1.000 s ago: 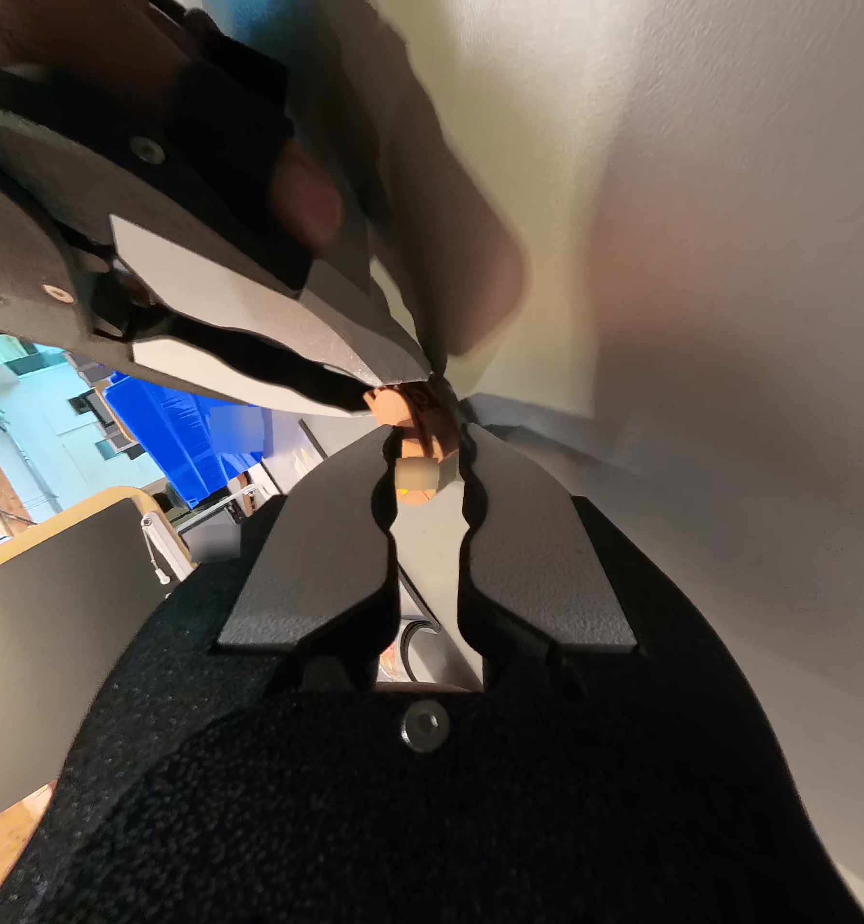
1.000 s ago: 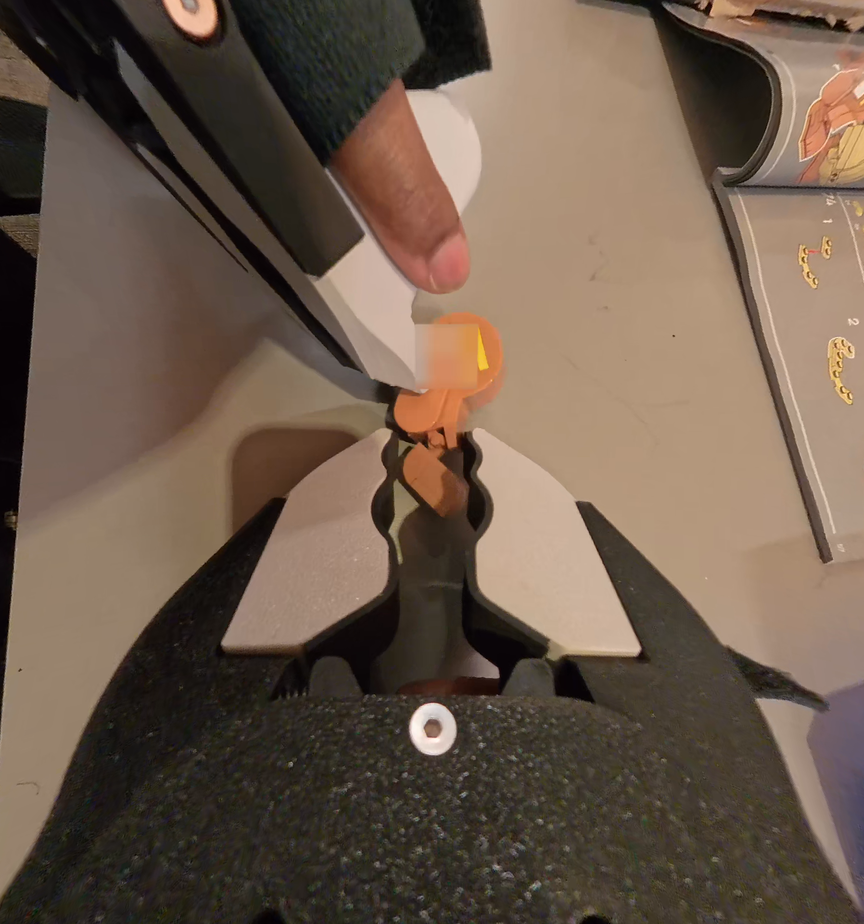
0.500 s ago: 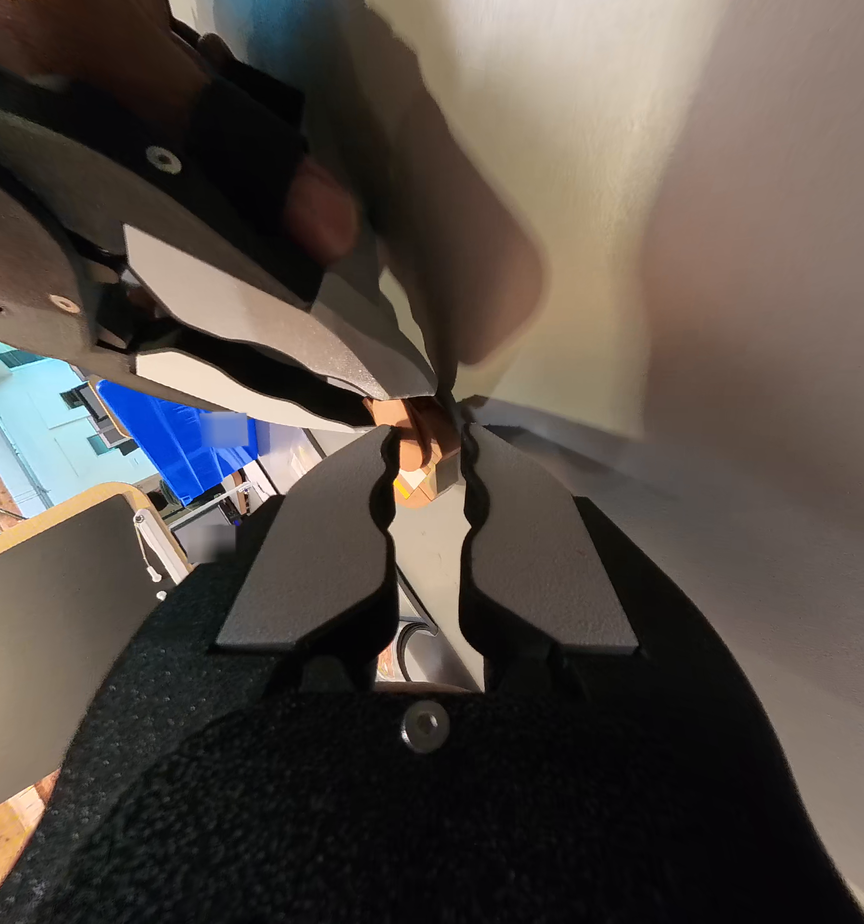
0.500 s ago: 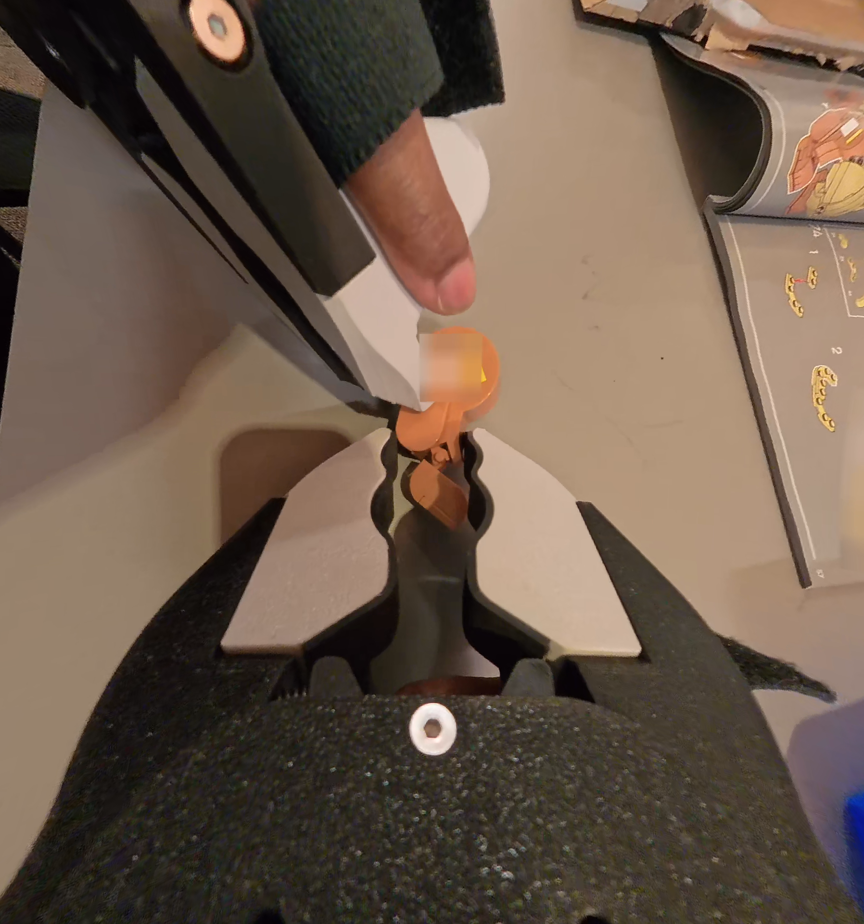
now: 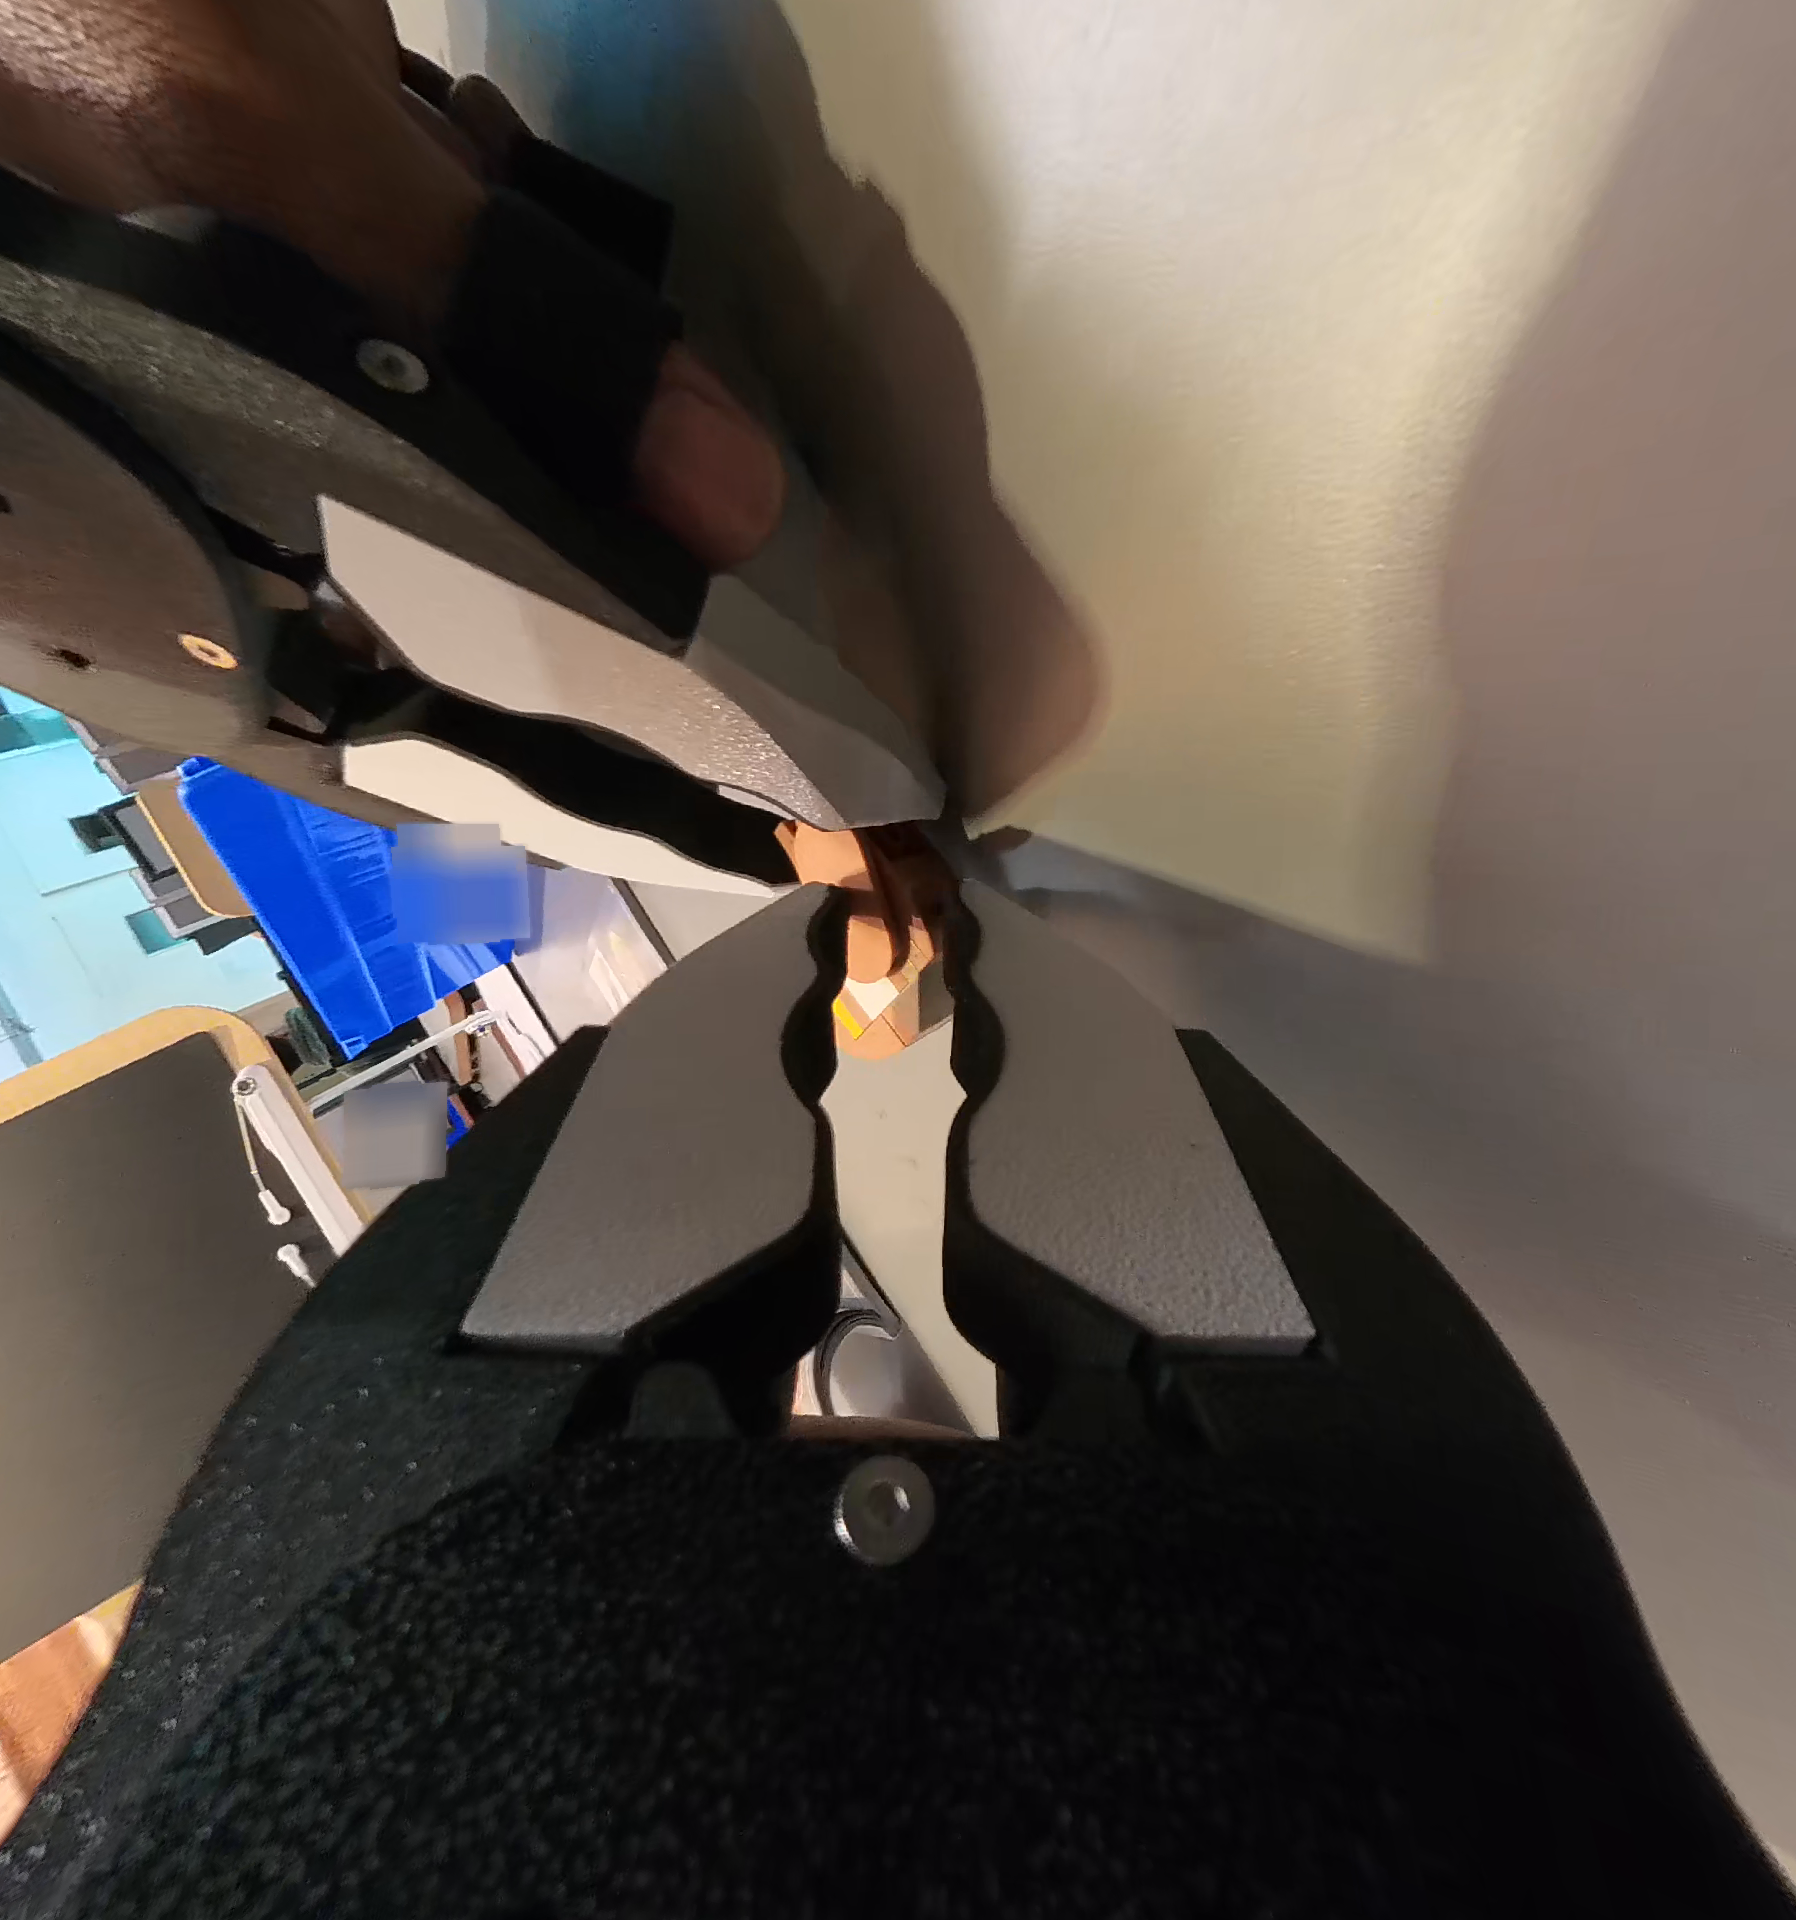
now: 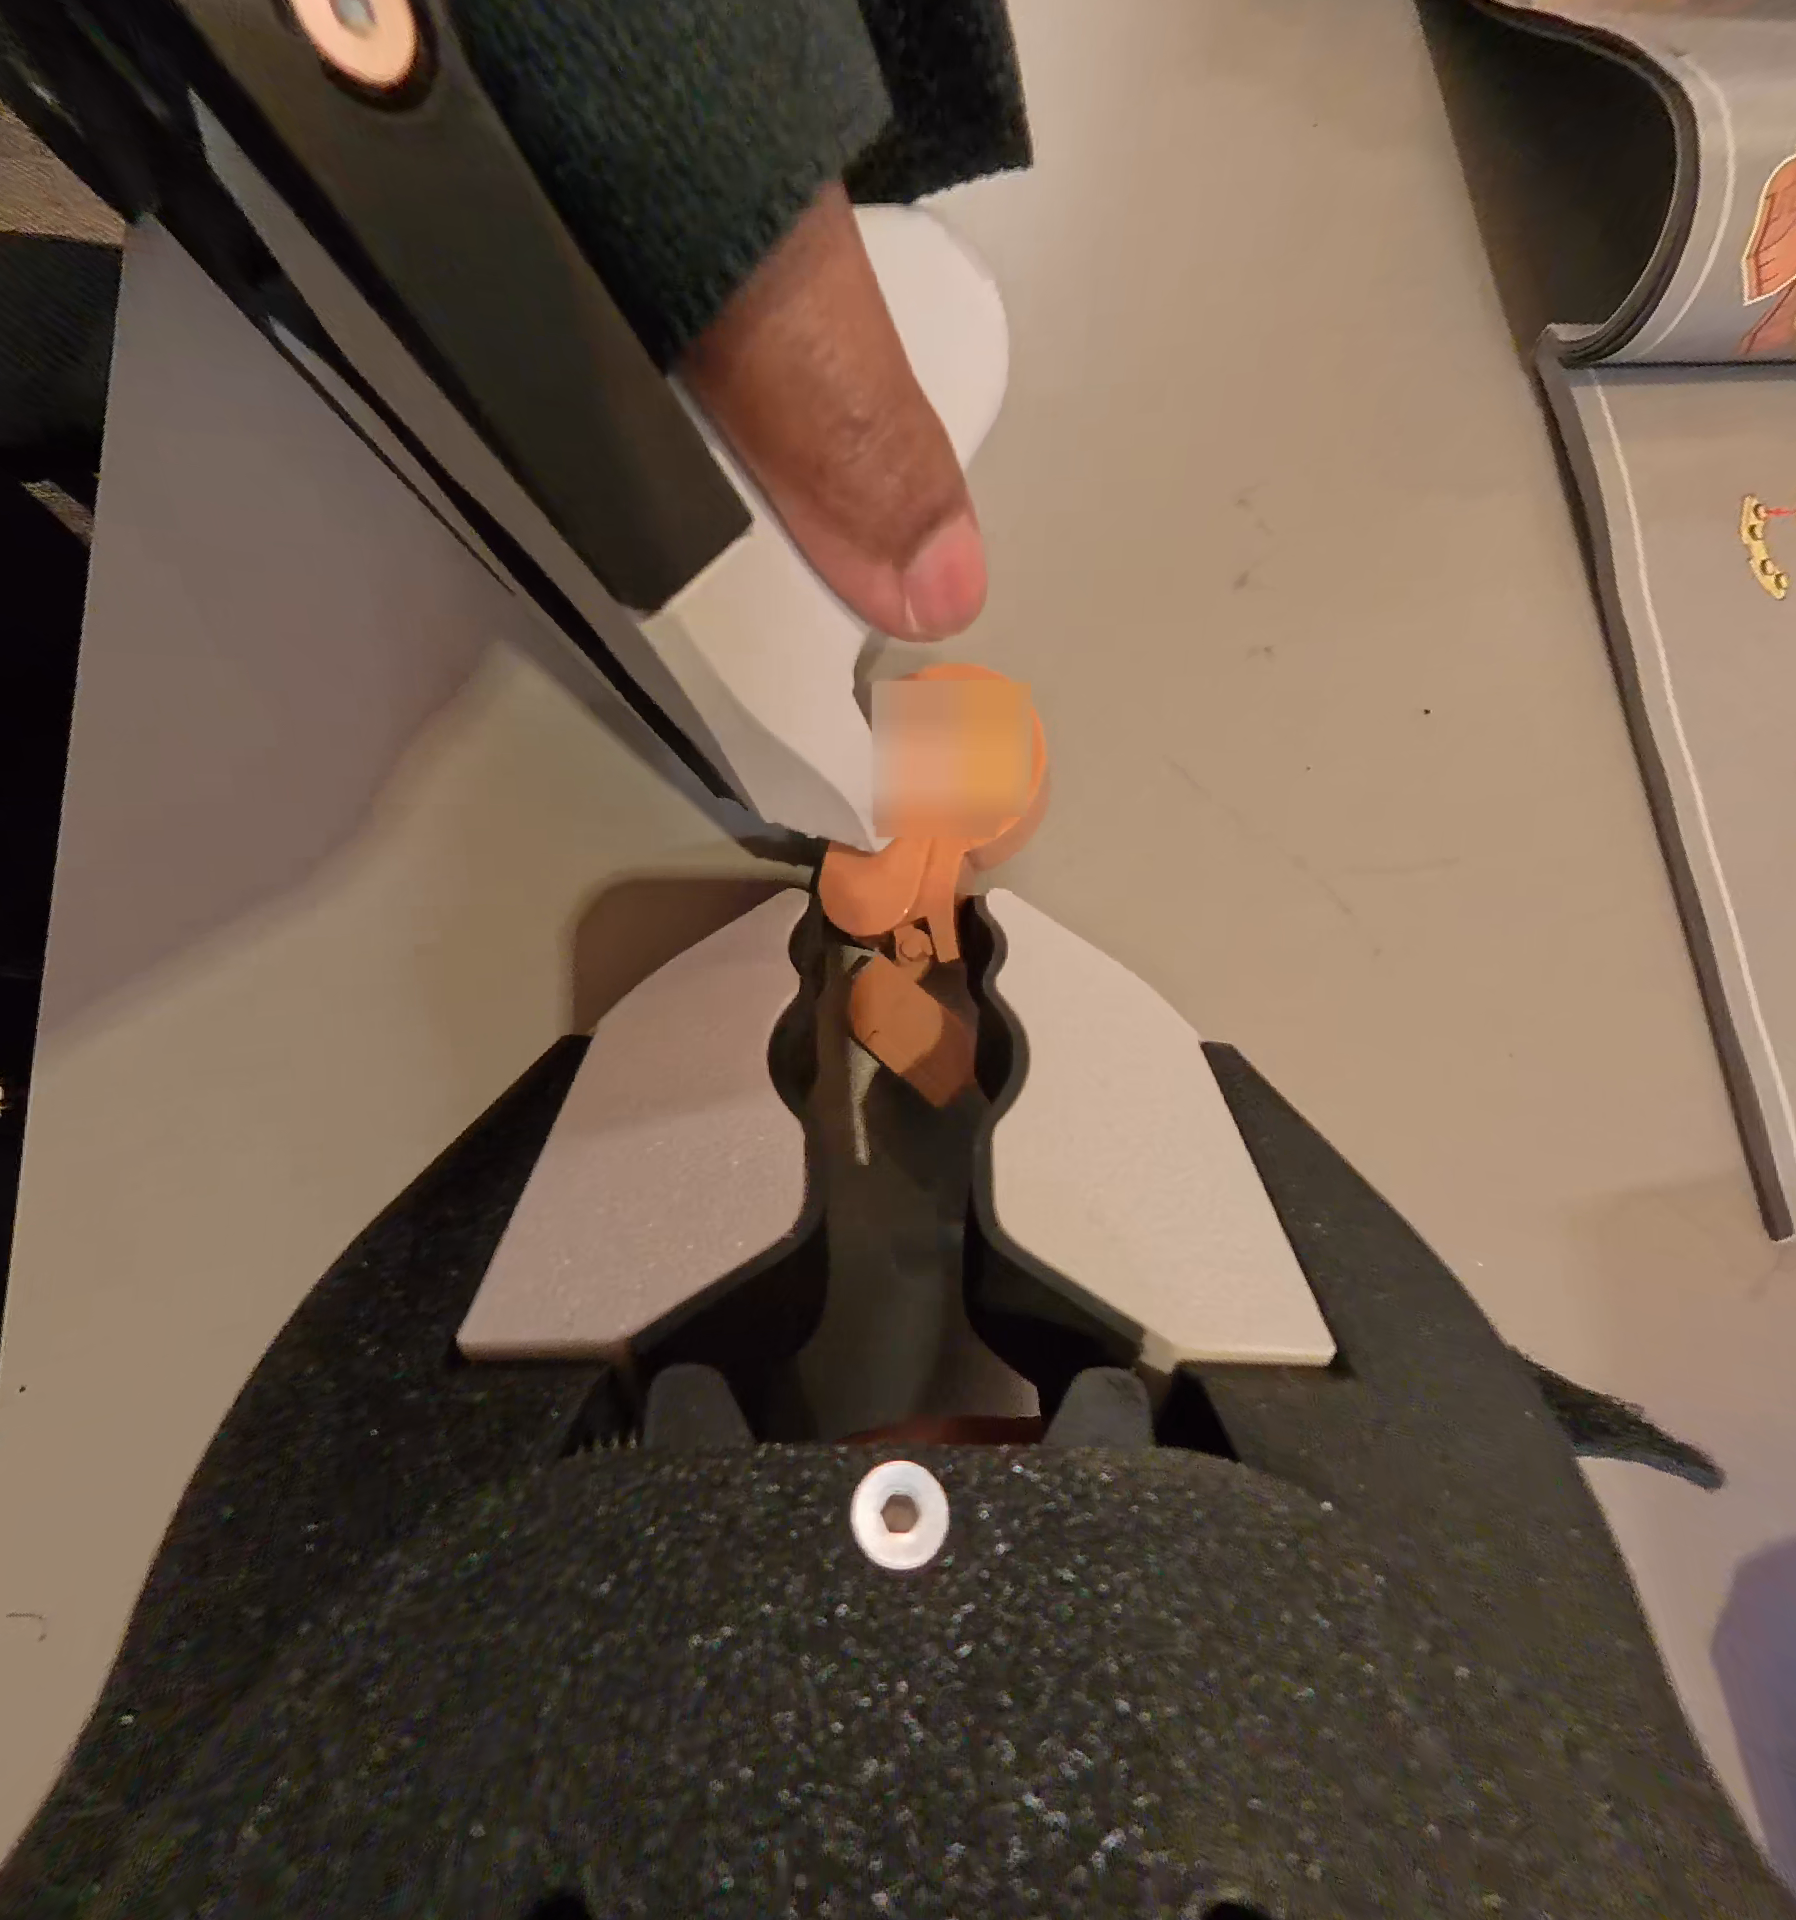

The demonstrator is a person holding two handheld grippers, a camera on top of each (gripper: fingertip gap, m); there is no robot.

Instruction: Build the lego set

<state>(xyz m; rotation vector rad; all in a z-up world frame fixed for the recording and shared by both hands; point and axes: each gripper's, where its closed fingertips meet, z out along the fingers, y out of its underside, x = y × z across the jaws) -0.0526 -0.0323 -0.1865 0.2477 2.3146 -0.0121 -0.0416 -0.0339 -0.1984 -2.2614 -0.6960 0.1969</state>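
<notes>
Right gripper (image 6: 899, 997): we hold the near end of a small orange plastic toy assembly (image 6: 909, 1029), narrow jaws closed on it.
Left gripper (image 5: 889, 966): our pads clamp the toy's far, round end.
Doing it well: we'd keep both grips steady above the grey table (image 6: 1289, 623).
Containers: blue bin (image 5: 322, 894) far left, contents unseen.

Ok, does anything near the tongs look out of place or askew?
Nothing damaged or spilled. The small orange toy piece sits tilted between both tongs. On the grey table, the booklet has one page curling up.
</notes>
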